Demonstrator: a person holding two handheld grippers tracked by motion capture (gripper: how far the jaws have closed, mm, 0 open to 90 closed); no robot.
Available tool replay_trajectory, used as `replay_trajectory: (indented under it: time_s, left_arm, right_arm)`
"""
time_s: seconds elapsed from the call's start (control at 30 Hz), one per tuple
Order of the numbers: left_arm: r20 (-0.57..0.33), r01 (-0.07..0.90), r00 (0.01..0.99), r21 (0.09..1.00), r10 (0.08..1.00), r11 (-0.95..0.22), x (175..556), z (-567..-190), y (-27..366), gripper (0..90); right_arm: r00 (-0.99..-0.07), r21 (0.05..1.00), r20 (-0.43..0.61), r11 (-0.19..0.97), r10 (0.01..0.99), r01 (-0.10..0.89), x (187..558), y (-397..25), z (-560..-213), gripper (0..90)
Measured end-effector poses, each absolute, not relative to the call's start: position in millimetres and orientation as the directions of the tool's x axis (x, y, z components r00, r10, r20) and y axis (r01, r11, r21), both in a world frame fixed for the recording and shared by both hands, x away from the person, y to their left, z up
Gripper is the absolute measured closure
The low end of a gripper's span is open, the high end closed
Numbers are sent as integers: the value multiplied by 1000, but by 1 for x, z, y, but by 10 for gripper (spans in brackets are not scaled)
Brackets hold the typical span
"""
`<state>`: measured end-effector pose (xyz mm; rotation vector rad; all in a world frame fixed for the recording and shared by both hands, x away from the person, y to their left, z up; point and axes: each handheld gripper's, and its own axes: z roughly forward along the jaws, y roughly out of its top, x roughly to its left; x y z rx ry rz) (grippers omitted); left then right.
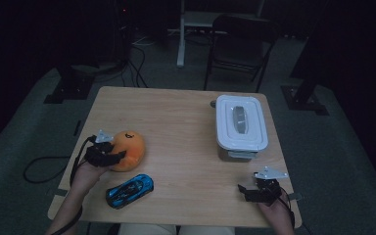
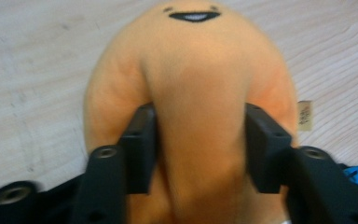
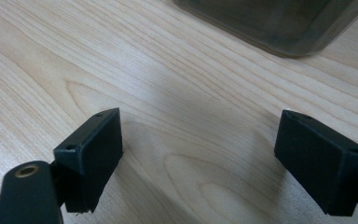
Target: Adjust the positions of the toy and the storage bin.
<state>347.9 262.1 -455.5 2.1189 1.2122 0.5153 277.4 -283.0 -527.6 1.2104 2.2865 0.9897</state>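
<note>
An orange plush toy (image 1: 129, 149) with a small smiling face (image 2: 193, 16) lies at the table's left. My left gripper (image 1: 108, 155) is shut on it; in the left gripper view (image 2: 199, 149) both black jaws squeeze the plush body into a ridge between them. A blue toy car (image 1: 129, 190) rests just in front of the plush, near the front edge. A white lidded container (image 1: 240, 125) stands at the right. My right gripper (image 1: 250, 192) hovers open over bare wood near the front right corner, with nothing between its jaws (image 3: 198, 161).
The wooden table (image 1: 176, 127) has free room in its middle and back left. The container's dark wall (image 3: 270, 23) lies ahead of the right gripper. A folding chair (image 1: 240, 44) and cables sit on the floor behind the table.
</note>
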Motion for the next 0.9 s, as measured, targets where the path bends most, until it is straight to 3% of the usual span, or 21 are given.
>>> replay_trajectory:
  time_s: [0.2, 0.57, 0.8, 0.9]
  left_arm:
    - [42, 596, 474, 720, 880, -355, 333, -447, 268, 604]
    - [3, 644, 427, 701, 904, -306, 305, -450, 294, 594]
    - [-28, 647, 442, 702, 896, -297, 299, -445, 299, 361]
    - [-50, 638, 448, 718, 893, -279, 294, -439, 302, 209]
  right_arm:
    - [-563, 729, 2, 384, 827, 567, 277, -283, -528, 148]
    - [-563, 729, 1, 385, 827, 567, 277, -283, -528, 148]
    - [-558, 724, 5, 381, 830, 575, 278, -282, -528, 125]
    - [-550, 724, 5, 377, 835, 578, 277, -282, -528, 125]
